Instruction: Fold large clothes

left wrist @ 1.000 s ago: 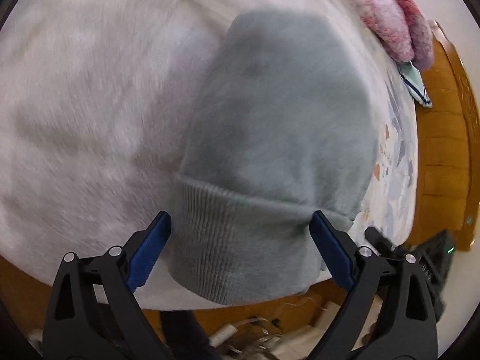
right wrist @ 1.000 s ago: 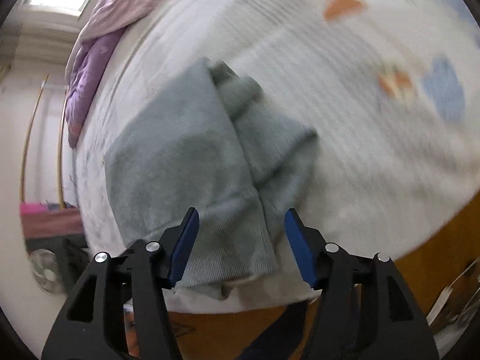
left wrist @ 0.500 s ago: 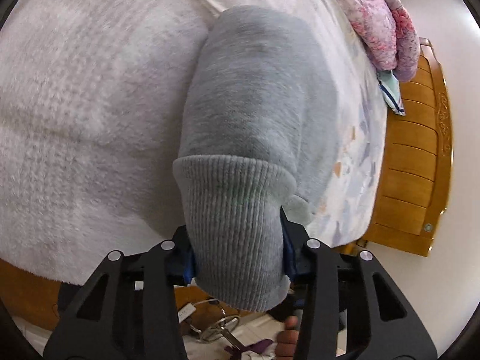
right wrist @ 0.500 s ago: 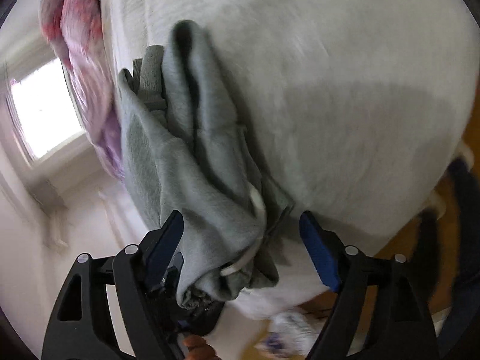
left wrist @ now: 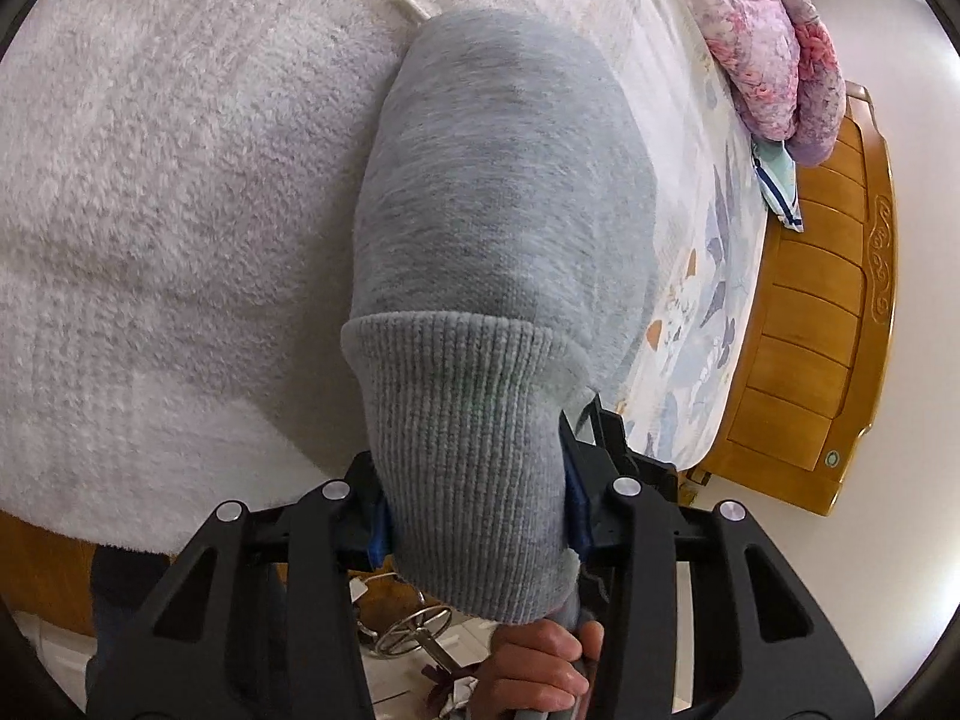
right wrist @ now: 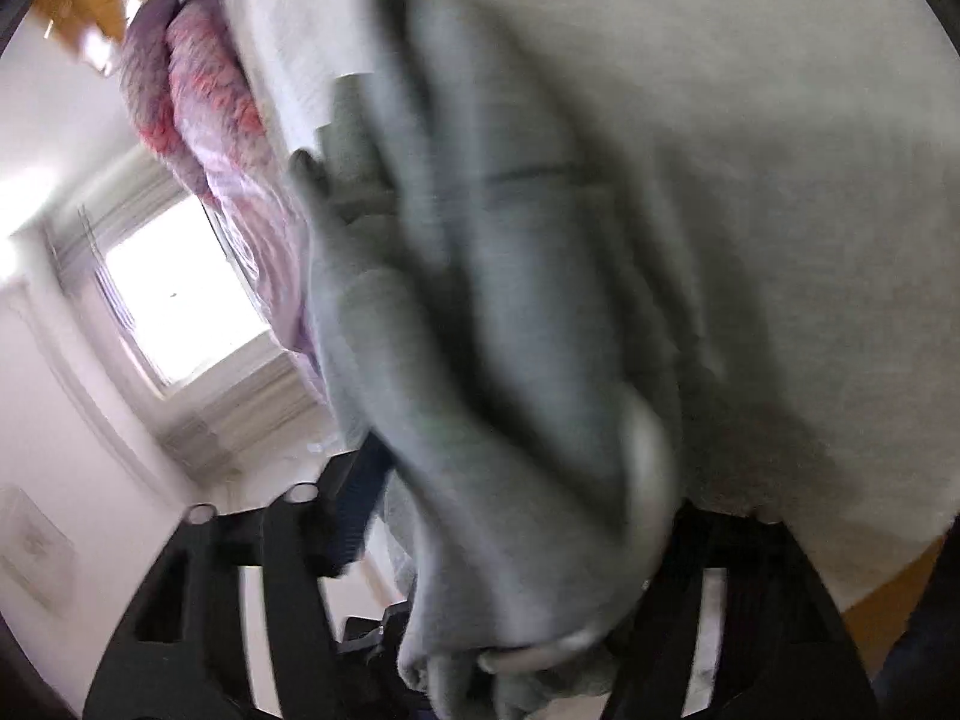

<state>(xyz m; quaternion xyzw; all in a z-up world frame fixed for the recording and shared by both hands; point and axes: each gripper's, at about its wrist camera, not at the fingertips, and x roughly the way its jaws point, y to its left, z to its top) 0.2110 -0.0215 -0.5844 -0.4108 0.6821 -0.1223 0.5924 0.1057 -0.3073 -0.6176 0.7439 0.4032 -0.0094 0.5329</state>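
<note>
Presently, item by view.

Left wrist view: left gripper (left wrist: 474, 510), jaws drawn in from wide a second ago and now clamped on the ribbed hem (left wrist: 468, 450) of the grey sweatshirt (left wrist: 498, 192). The garment lies along the white fleece blanket (left wrist: 168, 192) on the bed, hem end at the near edge. A hand (left wrist: 534, 666) shows below, gripping a handle. Only here: wooden headboard (left wrist: 822, 300), pink quilt (left wrist: 774, 42), patterned sheet.

Right wrist view, blurred: right gripper (right wrist: 510, 528), jaws just been closing, bunched grey cloth and a white drawcord (right wrist: 648, 450) between them; the far pad is hidden, but the grip looks made. Only here: window (right wrist: 180, 306), the garment's gathered side.

Judgement: both ends appear secured, so a lift or fold-over can likely start.
</note>
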